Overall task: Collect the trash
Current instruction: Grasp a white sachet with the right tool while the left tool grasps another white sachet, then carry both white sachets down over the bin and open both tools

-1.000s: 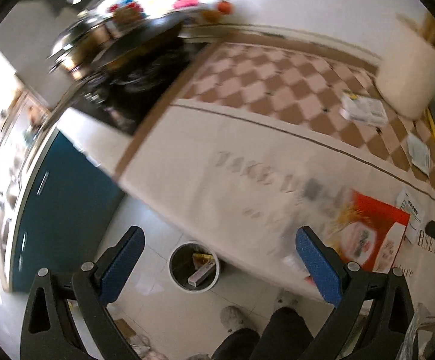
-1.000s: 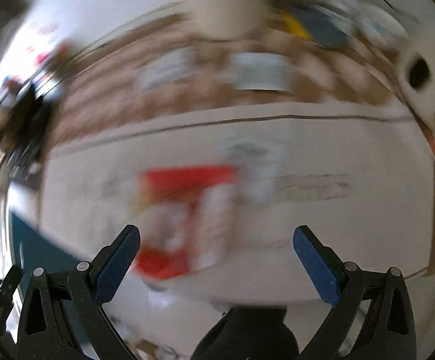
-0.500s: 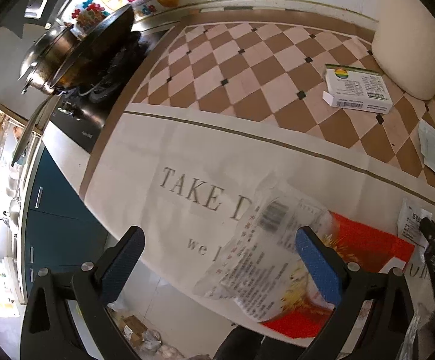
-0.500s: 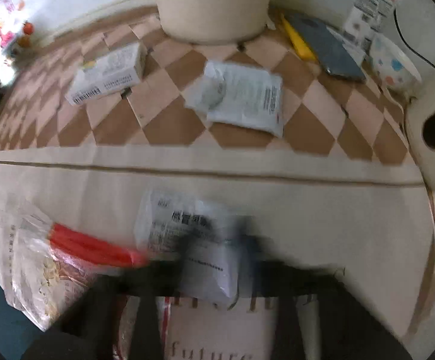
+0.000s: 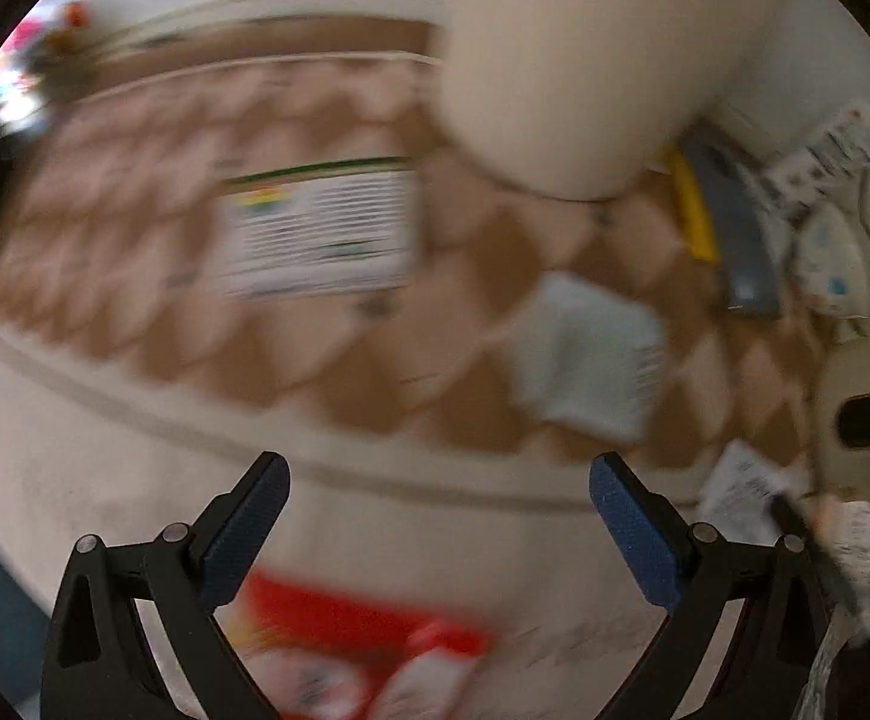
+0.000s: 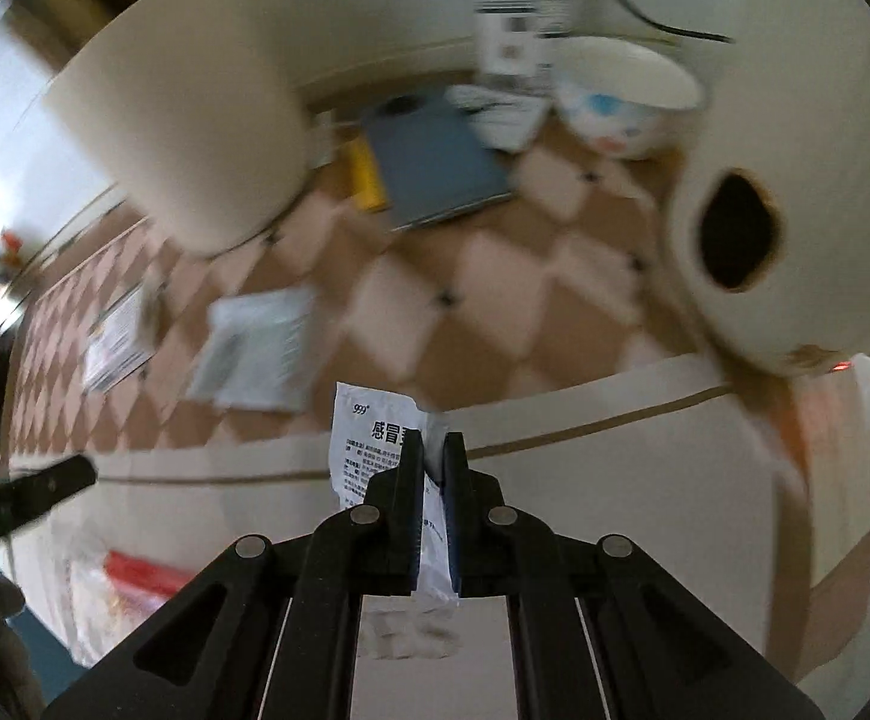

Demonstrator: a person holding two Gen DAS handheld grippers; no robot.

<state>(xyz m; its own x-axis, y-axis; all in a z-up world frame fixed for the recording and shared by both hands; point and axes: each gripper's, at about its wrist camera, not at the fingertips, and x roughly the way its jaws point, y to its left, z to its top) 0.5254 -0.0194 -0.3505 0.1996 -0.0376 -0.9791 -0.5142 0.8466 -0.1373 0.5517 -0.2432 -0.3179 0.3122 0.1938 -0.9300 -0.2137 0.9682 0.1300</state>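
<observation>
I'm gripping one white sachet (image 6: 375,438) in my right gripper (image 6: 433,450) above a cloth-covered counter.

My right jaws are pinching shut on the sachet, holding it off the cloth, while my left gripper (image 5: 438,501) is hanging wide apart with nothing between its blue pads (image 5: 252,525). I'm looking over a tablecloth (image 5: 135,480), plain cream at the near edge and brown-and-pink checkered farther back, running up to a white wall. On it I'm counting one white printed box (image 5: 318,234), one pale flat packet (image 5: 585,354), one red-and-clear bag (image 5: 363,648) at the near edge, one big cream cylinder (image 6: 189,120), one patterned bowl (image 6: 627,102), and one grey-blue flat object (image 6: 435,162) beside a yellow one (image 6: 366,174).
</observation>
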